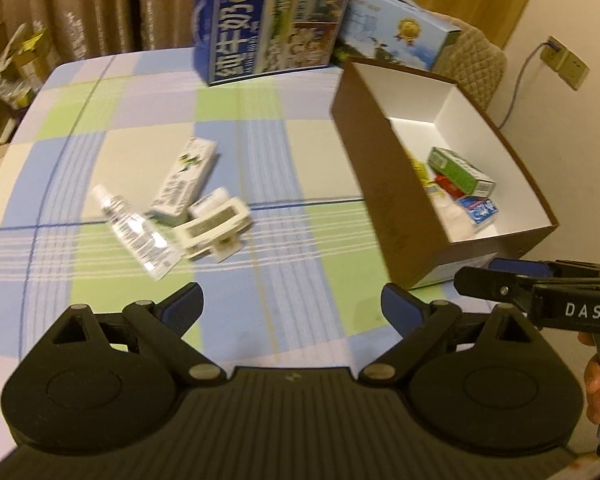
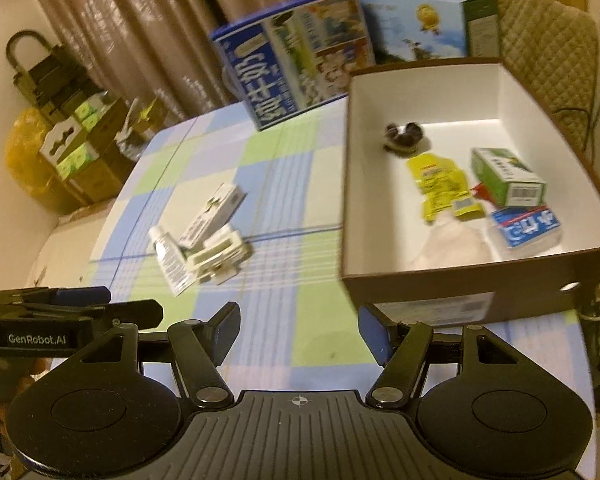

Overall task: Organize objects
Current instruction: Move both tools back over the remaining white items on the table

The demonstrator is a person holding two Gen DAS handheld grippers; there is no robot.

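Both grippers hang above a table covered in a blue, green and white checked cloth (image 1: 260, 140), and neither holds anything. The left gripper (image 1: 292, 304) has its blue-padded fingers spread wide, with only cloth between them. The right gripper (image 2: 298, 330) stands likewise parted over the near edge of the table, just in front of the brown cardboard box (image 2: 452, 280).

Three loose things lie in a close cluster on the cloth, well left of the box: a clear spray bottle (image 1: 134, 232) lying on its side, a slim white carton (image 1: 184, 178) beside it, and a cream-coloured clip-like item (image 1: 212, 228) touching both; motion blur makes it hard to say what exactly that last one is.

Inside the white-lined box lie a green-and-white carton (image 2: 508, 178), a yellow sachet (image 2: 440, 186), a blue-and-white packet (image 2: 526, 226), a pale soft bundle (image 2: 452, 244) and a small dark object (image 2: 404, 136) near the far wall.

Behind stand a blue milk carton case (image 1: 268, 20) and a lighter printed case (image 1: 396, 36)
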